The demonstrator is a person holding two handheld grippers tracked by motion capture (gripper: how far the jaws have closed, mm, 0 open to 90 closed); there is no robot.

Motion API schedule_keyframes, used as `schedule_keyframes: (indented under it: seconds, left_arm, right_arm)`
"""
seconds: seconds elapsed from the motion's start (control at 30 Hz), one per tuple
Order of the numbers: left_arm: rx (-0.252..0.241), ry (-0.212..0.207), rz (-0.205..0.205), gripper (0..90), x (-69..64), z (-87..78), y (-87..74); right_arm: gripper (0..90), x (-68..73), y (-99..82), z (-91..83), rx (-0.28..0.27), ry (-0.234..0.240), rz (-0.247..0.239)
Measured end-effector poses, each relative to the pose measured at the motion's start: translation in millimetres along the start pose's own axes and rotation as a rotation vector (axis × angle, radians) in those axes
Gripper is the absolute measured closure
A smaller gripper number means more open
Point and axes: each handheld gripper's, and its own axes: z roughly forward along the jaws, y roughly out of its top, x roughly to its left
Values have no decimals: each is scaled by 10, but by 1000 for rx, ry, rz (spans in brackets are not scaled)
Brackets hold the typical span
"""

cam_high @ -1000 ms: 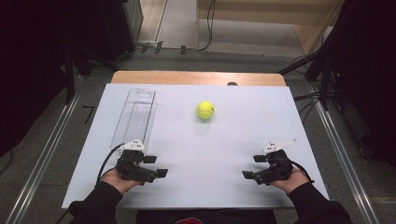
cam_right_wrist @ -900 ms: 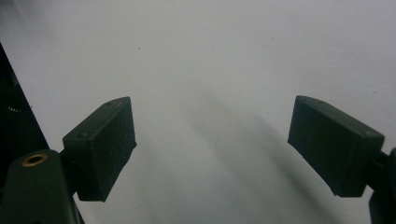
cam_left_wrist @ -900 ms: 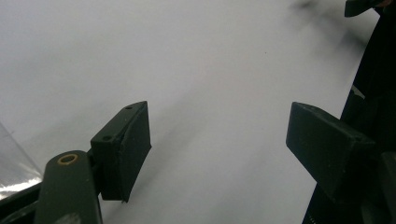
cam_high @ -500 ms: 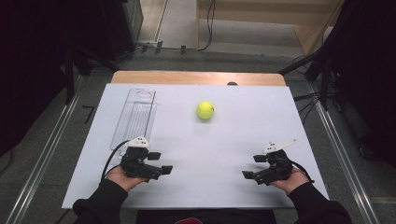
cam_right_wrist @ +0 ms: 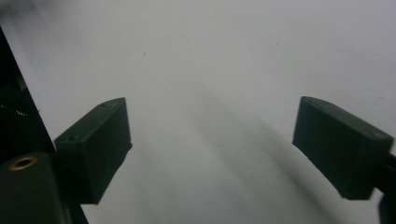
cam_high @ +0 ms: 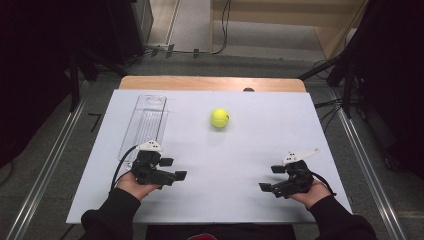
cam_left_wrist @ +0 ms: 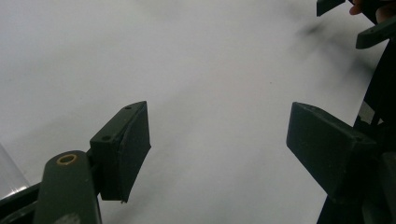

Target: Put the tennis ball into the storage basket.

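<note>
A yellow tennis ball (cam_high: 219, 118) rests on the white table top (cam_high: 260, 140), toward the back middle. A clear plastic tube container (cam_high: 145, 122) lies lengthwise at the left. My left gripper (cam_high: 173, 169) hovers at the container's near end, jaws wide open and pointing right, nothing between them (cam_left_wrist: 219, 144). My right gripper (cam_high: 271, 178) stays near the front right, open and empty, jaws pointing left over bare white surface (cam_right_wrist: 212, 144). In the left gripper view the right gripper's jaw tips (cam_left_wrist: 359, 23) peek in at the top right corner.
The white sheet covers a wooden table whose back edge (cam_high: 210, 83) shows beyond it. Metal rails (cam_high: 45, 165) run along both sides on the floor. Cables (cam_high: 220, 30) lie on the floor behind the table.
My left gripper has moved forward and to the right, coming up to the near end of the clear container. The right gripper has held still.
</note>
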Motion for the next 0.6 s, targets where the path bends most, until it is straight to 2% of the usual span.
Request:
schedule_keyframes:
  seconds: [0.03,0.07,0.1,0.3,0.47,0.6]
  left_arm:
    - [-2,2,1,224,3,-1,6]
    - [-6,1,-1,224,5,1,12]
    - [-8,3,-1,224,6,1,19]
    - [-5,3,3,194,14,21,59]
    - [18,1,21,173,11,66,117]
    - [8,2,24,172,4,85,165]
  right_arm:
    - [64,2,1,5,10,4,0]
    - [5,7,2,10,10,1,-1]
    - [0,8,6,9,8,-8,-5]
    - [0,-10,9,-7,0,-15,3]
    - [0,-6,17,-14,-18,-15,-3]
    - [0,-7,18,-24,-22,-23,7]
